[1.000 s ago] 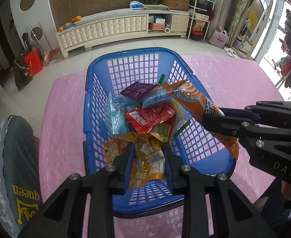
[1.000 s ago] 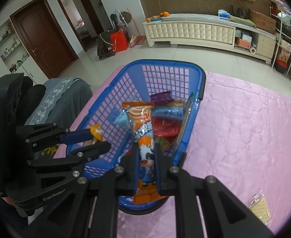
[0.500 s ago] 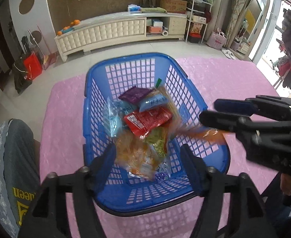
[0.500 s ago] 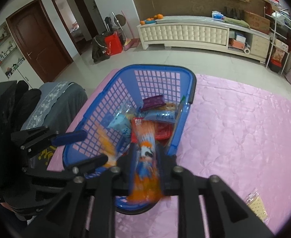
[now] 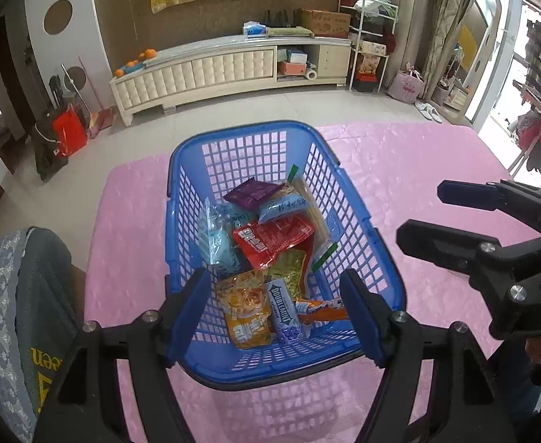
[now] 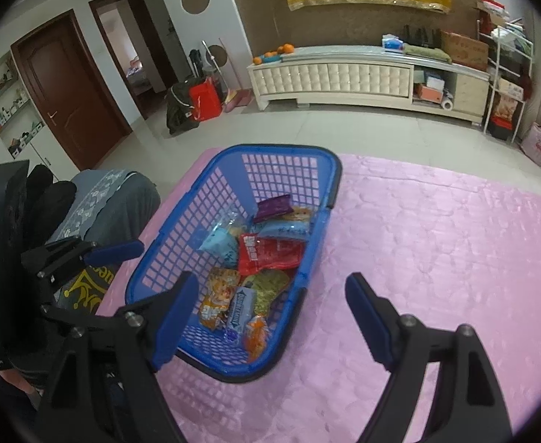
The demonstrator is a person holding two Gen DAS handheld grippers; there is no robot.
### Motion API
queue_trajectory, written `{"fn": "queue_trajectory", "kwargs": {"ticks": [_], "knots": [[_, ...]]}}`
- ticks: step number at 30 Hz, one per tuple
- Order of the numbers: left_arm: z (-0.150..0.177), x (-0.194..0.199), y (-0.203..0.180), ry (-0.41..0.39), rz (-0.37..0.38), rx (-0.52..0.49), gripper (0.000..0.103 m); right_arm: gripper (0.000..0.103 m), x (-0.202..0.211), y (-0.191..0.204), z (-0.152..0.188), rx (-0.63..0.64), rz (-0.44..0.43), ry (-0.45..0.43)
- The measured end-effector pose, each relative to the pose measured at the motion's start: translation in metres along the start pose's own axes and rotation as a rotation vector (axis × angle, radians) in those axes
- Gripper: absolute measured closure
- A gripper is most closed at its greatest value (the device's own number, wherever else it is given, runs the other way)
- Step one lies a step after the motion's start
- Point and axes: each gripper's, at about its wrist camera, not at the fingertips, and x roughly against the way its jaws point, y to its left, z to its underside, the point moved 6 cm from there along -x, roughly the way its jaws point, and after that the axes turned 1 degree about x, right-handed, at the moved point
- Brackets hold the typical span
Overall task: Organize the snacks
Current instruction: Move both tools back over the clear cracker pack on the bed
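My left hand-held gripper point(image 5: 274, 317) hangs over the near end of the blue basket point(image 5: 359, 206), lower centre of the left view. Its jaws are apart and opening; nothing pinched between them, snacks lie loose below. My right hand-held gripper point(image 6: 270, 317) sits low in the right view, jaws wide and opening, nothing between the pads; the basket's near right corner shows in the gap.

Basket stands on the pink-covered bench point(image 5: 418, 170). Inside, near end: orange snack packet point(image 5: 246, 313), a Doublemint gum pack point(image 5: 284, 310) beside it, and an orange-and-white packet point(image 5: 318, 308) lying against the near wall. Mid-basket: red packet point(image 5: 274, 236), green packet point(image 5: 288, 269). Far end: purple packet point(image 5: 252, 190), light blue packets point(image 5: 281, 206).

Surroundings: grey chair back with lace trim point(image 5: 23, 295) at lower left of the left view, close to the basket's left side. Cream cabinet point(image 6: 344, 74) across the tiled floor, oranges point(image 6: 281, 51) on top, red bag point(image 6: 204, 99) at upper left, dark door point(image 6: 67, 96) beyond.
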Motion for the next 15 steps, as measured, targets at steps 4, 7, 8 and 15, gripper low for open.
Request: {"fn": "queue_trajectory", "kwargs": {"ticks": [4,7,8,15], "knots": [[-0.005,0.01,-0.016,-0.025,-0.001,0.003,0.033,0.018,0.021,-0.013,0.007,0.011,0.024,-0.011],[-0.009,0.018,-0.037,-0.044,0.007,-0.002,0.033,0.018,0.038,-0.026,0.013,0.015,0.052,-0.02],[-0.011,0.021,-0.046,-0.052,0.012,-0.012,0.033,0.018,0.045,-0.034,0.015,0.01,0.061,-0.023],[-0.021,0.03,-0.098,-0.087,0.037,-0.074,0.029,0.018,0.072,-0.073,0.028,-0.022,0.103,-0.026]]}}
